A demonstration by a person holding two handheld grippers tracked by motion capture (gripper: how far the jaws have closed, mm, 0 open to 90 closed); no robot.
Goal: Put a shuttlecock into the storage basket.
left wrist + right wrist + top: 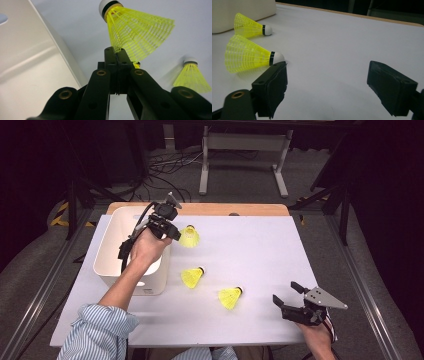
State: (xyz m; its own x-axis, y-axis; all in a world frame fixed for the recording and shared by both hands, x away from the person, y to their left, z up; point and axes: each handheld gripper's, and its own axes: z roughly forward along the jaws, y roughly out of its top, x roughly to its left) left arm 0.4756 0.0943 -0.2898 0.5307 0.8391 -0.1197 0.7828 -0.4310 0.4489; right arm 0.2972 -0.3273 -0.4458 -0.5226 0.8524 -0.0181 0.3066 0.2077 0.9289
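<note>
Left gripper (175,233) fingers clenching the yellow shuttlecock (190,237) by its skirt, holding it just beside the white bin (111,251) above the worktop (260,250). Right gripper (285,295) fingers released, resting near two other shuttlecocks (192,277).

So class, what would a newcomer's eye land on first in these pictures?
Probably the yellow shuttlecock pinched by its skirt in the shut left gripper, beside the white bin. Then two more shuttlecocks lying on the table, near the open right gripper.
</note>
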